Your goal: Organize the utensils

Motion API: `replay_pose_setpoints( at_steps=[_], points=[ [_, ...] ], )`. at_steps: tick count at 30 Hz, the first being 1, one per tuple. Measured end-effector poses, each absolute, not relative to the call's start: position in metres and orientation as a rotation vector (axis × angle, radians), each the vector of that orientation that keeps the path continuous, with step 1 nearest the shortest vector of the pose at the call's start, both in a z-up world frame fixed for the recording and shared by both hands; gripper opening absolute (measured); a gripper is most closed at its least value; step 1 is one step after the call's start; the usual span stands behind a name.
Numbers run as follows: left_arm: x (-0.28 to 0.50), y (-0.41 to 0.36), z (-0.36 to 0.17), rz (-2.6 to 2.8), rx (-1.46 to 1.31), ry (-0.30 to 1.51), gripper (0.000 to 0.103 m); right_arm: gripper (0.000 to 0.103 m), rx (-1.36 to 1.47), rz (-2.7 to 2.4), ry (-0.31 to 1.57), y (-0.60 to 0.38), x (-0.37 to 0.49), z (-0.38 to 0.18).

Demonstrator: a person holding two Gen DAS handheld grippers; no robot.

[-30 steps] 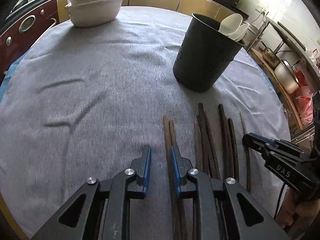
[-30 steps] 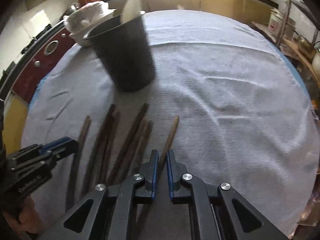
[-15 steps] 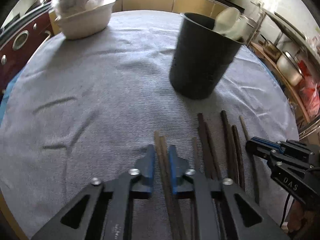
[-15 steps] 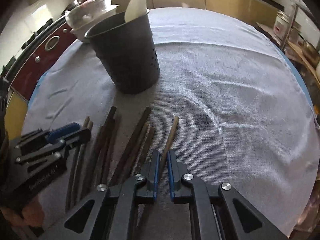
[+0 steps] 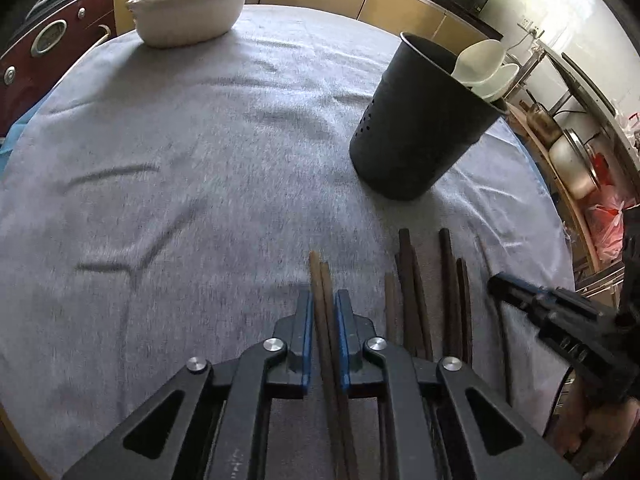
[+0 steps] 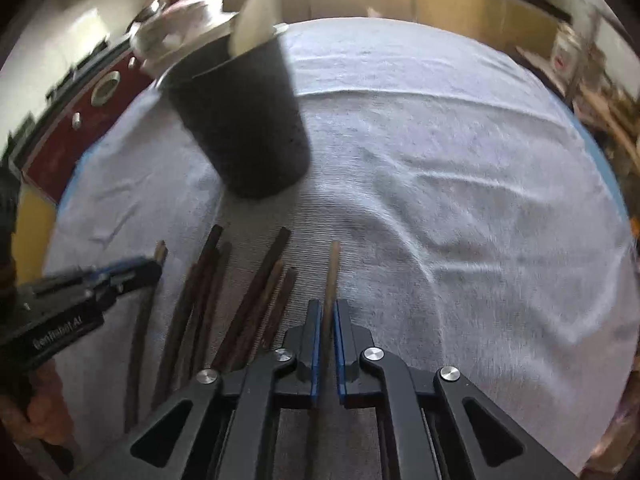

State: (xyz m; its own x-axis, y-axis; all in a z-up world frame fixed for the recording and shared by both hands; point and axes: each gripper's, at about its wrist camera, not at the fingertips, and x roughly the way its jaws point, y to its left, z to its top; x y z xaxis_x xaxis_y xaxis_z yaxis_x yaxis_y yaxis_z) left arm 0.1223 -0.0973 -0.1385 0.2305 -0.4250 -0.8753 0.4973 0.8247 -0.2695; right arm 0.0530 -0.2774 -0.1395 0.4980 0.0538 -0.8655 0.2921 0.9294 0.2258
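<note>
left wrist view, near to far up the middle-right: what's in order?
left claw shut on a chopstick pair → black holder → white spoons sticking out of it → cabinets

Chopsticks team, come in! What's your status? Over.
Left gripper jaws shut on two chopsticks. Right gripper shut on one chopstick. Black holder ahead, path clear.

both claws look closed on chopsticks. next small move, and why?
Probably lift both straight up off the cloth. The left claw is shut on a pair of chopsticks, and the right claw on a single chopstick, all still low over the grey cloth. The black holder stands upright beyond them, so the sticks need height to clear its rim.
</note>
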Motion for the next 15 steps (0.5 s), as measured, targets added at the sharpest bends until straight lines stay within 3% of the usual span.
replay_pose_setpoints(
  at_steps=[15],
  points=[
    [0.125,-0.051,-0.138,-0.535,-0.01,1.191,0.008,0.006,0.57,-0.064,0.936,-0.306,0.005,-0.128]
  ],
)
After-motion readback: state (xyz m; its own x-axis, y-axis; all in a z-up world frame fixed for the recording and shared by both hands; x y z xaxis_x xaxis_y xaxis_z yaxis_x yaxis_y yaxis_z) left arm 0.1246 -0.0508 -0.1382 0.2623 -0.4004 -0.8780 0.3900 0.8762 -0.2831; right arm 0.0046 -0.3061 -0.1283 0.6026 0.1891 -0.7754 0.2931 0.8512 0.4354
